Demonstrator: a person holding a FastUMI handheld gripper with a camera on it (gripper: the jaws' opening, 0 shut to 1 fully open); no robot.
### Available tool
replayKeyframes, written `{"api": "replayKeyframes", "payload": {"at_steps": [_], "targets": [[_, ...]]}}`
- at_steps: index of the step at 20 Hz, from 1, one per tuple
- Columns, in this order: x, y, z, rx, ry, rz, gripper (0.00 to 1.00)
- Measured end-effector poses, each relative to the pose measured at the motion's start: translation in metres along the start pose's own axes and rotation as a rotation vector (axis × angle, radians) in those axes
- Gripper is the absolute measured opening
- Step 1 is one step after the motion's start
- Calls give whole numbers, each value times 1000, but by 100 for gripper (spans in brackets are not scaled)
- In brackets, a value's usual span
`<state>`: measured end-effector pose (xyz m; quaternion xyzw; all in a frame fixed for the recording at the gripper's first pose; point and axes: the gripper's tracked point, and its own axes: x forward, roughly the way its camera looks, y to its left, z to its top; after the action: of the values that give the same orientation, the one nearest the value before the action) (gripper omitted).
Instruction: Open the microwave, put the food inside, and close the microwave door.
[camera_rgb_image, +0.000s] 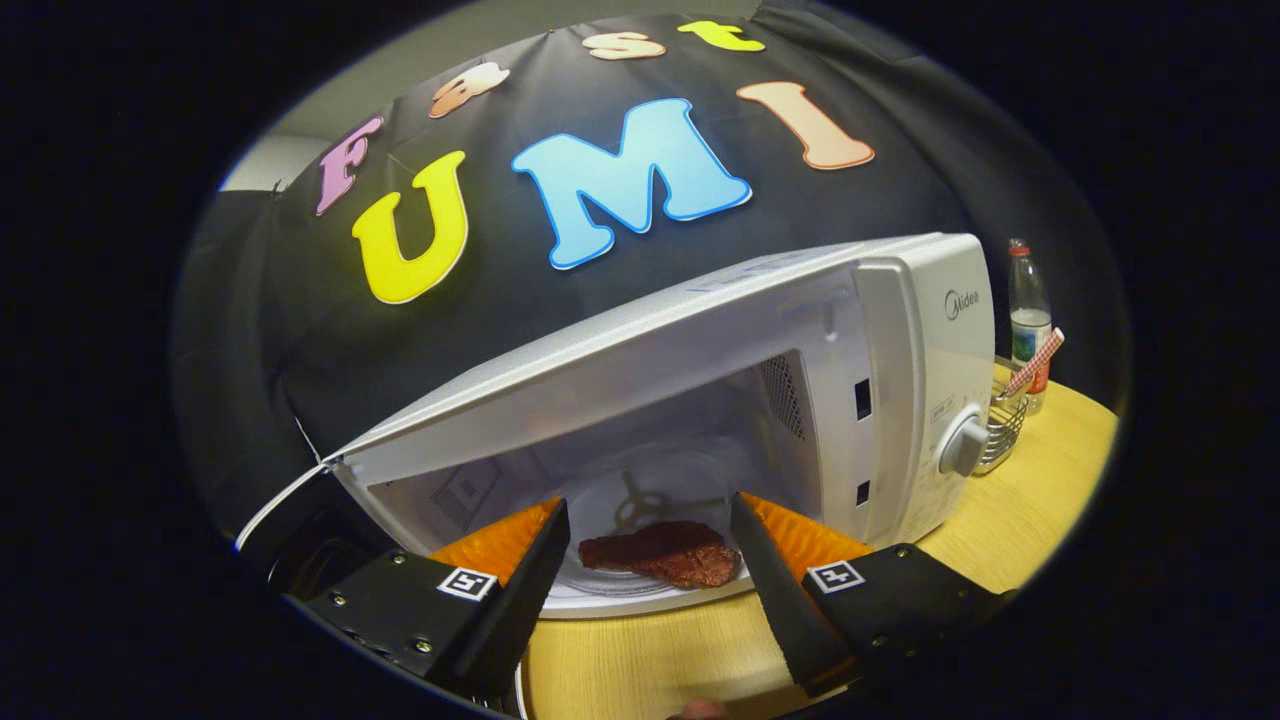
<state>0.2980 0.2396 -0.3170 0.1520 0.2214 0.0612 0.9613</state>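
The claw (648, 520) stood wide, gripping nothing. The steak (662, 552) lay between its fingers on the glass plate (640, 590) inside the open microwave (900, 380). A bottle (1028, 320) stood on the desk (1010, 530) at three o'clock.

Dim booth, sharp focus, strong fisheye bending at edges, microwave (700, 400) interior softly lit

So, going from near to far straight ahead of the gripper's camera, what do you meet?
Hand-held gripper with fingers open, then the wooden table, then the steak on the glass turntable, then the microwave cavity's back wall.
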Motion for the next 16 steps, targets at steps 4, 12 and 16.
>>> {"api": "replayKeyframes", "payload": {"at_steps": [4, 12, 16], "targets": [[-45, 13, 19, -69, -24, 47, 97], [-151, 38, 63, -161, -125, 117, 97], [-196, 67, 69, -183, -142, 191, 97]]}}
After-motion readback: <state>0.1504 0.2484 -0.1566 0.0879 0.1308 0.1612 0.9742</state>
